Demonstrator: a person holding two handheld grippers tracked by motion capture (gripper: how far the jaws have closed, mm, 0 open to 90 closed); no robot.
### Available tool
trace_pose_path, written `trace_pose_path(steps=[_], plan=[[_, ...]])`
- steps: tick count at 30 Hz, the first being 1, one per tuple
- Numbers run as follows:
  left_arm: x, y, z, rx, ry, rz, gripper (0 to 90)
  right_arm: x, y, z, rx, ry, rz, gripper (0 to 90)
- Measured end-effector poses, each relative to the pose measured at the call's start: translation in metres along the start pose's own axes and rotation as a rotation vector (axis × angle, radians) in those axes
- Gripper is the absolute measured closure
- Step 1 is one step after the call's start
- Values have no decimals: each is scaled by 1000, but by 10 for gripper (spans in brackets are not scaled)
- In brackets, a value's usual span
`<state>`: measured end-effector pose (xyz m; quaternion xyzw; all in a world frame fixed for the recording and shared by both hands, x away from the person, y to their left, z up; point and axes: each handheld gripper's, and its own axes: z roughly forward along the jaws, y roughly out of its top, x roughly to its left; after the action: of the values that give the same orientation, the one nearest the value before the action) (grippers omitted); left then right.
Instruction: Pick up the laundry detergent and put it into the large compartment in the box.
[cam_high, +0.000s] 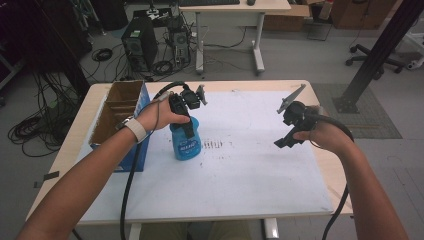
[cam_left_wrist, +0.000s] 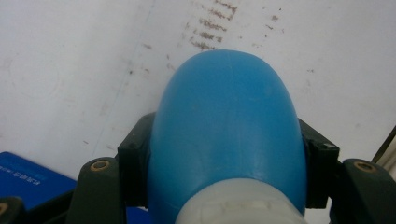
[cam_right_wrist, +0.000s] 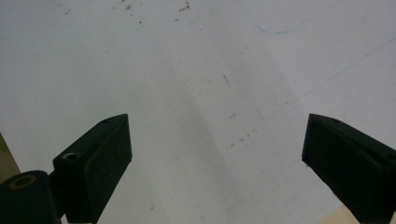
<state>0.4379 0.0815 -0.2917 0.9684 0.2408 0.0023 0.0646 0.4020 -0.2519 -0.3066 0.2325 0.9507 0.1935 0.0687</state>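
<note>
The left gripper (cam_high: 188, 131) clamps a rounded blue plastic bottle (cam_left_wrist: 229, 140) between its fingers, standing on the white table sheet (cam_high: 240, 180). The right gripper (cam_right_wrist: 215, 163) hovers, fingers wide apart.

Blue bottle (cam_high: 187, 141), white mat (cam_high: 240, 165) with seemingly brownish specks.

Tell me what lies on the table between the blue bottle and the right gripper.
In the high view, nothing stands between the blue bottle and the right gripper: just the bare white mat, marked by a patch of brown smudges beside the bottle.
</note>
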Motion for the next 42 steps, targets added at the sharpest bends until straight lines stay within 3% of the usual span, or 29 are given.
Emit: trace_pose_path(steps=[25, 42], plan=[[-2, -3, -15, -18, 13, -41, 371, 2, -1, -2, -8, -2, -2, 84], [-10, -6, -44, -36, 52, -89, 371, 3, -2, -7, -19, -9, -6, 84]])
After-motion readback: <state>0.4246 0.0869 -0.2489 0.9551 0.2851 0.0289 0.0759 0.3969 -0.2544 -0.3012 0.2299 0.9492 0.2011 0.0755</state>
